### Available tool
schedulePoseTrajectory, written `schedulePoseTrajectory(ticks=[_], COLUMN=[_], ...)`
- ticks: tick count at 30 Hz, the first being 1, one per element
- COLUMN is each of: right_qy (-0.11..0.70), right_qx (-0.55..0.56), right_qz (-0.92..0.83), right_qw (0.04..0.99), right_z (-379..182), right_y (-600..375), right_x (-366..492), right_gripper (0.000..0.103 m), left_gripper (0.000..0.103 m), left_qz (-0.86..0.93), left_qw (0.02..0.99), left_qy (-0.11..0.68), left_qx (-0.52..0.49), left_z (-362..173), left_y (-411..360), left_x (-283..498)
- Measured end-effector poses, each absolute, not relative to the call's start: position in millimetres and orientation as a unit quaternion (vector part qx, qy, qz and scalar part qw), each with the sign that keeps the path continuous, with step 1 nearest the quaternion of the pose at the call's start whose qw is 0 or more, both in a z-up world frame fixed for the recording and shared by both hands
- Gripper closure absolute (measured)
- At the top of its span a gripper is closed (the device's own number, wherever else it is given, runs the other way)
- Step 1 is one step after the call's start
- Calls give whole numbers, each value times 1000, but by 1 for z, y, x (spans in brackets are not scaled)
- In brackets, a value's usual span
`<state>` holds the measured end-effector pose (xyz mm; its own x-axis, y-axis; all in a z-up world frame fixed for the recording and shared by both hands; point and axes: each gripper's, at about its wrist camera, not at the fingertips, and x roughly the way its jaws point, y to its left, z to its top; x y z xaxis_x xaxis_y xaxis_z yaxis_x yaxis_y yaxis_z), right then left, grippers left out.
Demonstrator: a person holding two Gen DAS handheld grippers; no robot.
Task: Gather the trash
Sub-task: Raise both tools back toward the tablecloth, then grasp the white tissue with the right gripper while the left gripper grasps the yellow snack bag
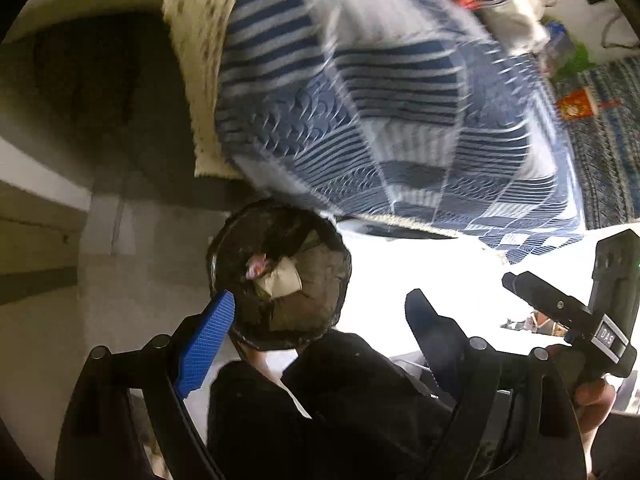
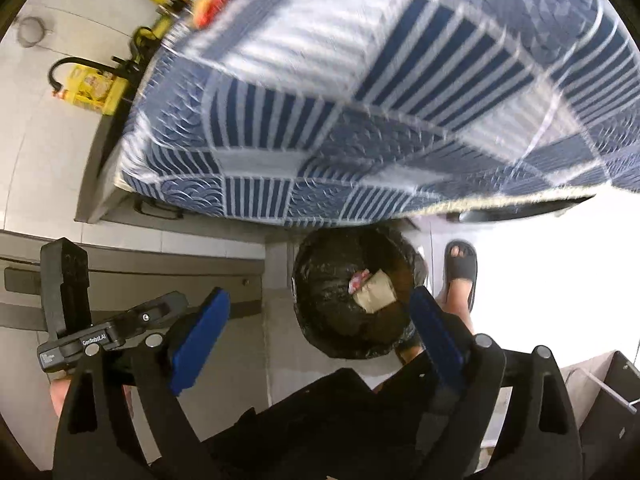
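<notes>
A round bin lined with a black bag stands on the floor at the foot of the bed. Inside it lie a beige piece of paper and a pink wrapper. My left gripper hovers over the bin, jaws wide open and empty. From the right wrist view the same bin holds the paper and the wrapper. My right gripper is above it, open too, with nothing between its blue pads.
A bed with a blue-and-white quilt overhangs the bin. Yellow packets lie on the tiled floor beyond the bed, and a red packet lies by a blue rug. A sandalled foot stands right of the bin.
</notes>
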<state>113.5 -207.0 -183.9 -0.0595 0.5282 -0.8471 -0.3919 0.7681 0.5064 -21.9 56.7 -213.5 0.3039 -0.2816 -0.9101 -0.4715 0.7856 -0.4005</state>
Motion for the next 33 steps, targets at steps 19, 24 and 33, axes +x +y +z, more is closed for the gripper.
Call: schedulePoseTrajectory(ticks=[19, 24, 33], right_qy=[526, 503, 494], right_qx=[51, 50, 60], right_qz=[348, 358, 374], right_qw=[775, 785, 783], right_z=[-76, -56, -47], right_y=[-221, -217, -200], right_x=[132, 144, 197], right_gripper=[12, 12, 12], left_gripper=[18, 18, 18], left_qz=[11, 4, 13], left_qw=[834, 850, 859], left_qy=[488, 469, 467], left_qx=[-257, -240, -211], left_z=[-96, -74, -61], left_y=[48, 48, 50], left_x=[4, 17, 63])
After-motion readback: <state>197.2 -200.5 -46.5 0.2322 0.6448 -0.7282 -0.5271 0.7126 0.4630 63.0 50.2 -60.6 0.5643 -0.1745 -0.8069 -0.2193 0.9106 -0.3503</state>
